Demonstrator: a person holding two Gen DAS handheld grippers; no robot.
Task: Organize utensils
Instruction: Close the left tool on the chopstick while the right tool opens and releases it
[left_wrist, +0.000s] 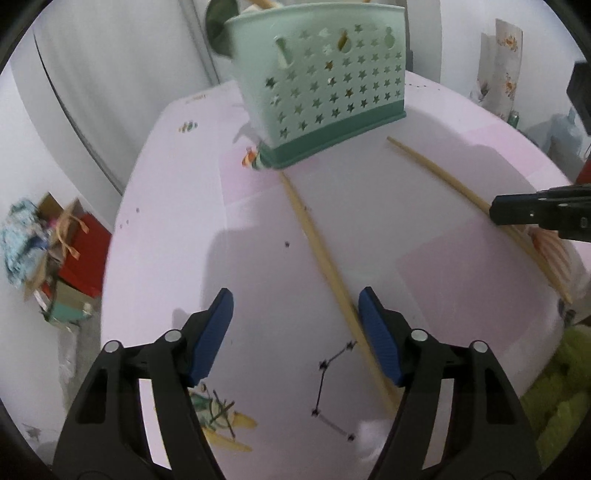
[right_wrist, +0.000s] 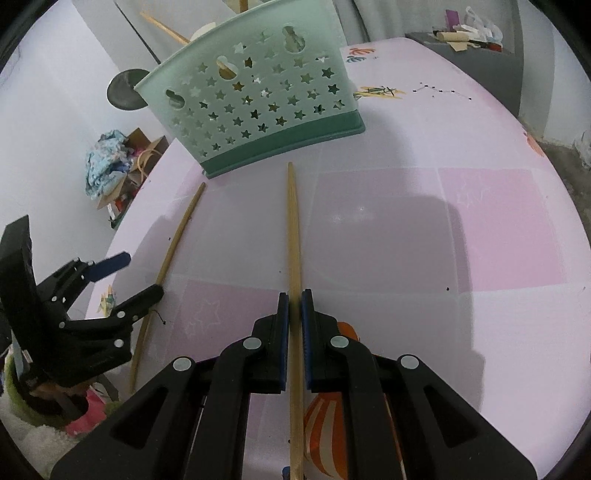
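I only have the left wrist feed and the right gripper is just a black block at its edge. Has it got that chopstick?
Observer: Yes. The right gripper is shut on the right chopstick, which runs lengthwise between its fingers.
Operator: Where does its tip point?
Observer: Straight at the basket, ending just short of its dark green base.
Operator: And my own chopstick?
Observer: The left chopstick lies on the table, passing under one finger of your open left gripper; its far end also stops near the basket's base.
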